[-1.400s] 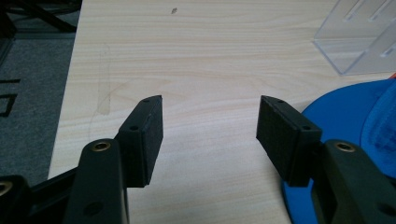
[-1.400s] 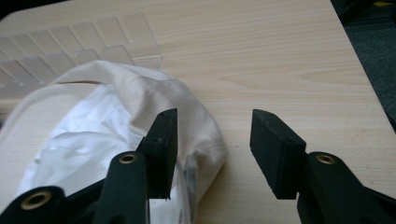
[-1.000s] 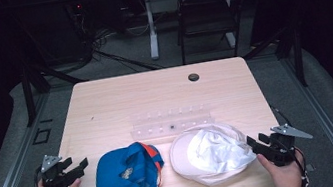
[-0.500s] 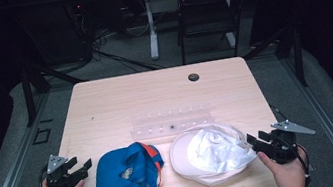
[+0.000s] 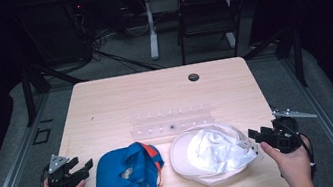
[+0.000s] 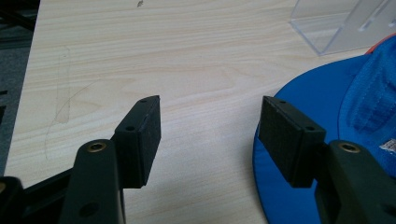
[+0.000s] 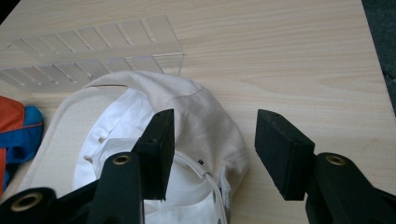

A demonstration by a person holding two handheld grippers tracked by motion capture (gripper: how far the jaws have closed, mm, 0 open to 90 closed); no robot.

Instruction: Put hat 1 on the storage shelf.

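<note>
A blue cap (image 5: 126, 173) with orange trim lies upside down at the table's front left. A white cap (image 5: 214, 151) lies upside down to its right. My left gripper (image 5: 86, 167) stands open just left of the blue cap. In the left gripper view (image 6: 210, 112) its right jaw hovers over the blue brim (image 6: 355, 107), with bare wood between the pads. My right gripper (image 5: 253, 135) is open at the white cap's right edge. Its jaws have just been opening. In the right gripper view (image 7: 215, 121) the white cap's rear edge (image 7: 201, 116) lies between the pads, untouched.
A clear plastic slotted rack (image 5: 171, 122) stands behind both caps, close to the white one (image 7: 93, 51). A small black round thing (image 5: 194, 77) sits near the wooden table's (image 5: 106, 108) far edge. Beyond the table are a chair (image 5: 207, 11) and cables.
My right gripper has risen a little beside the white cap. The left hand and both caps keep their places.
</note>
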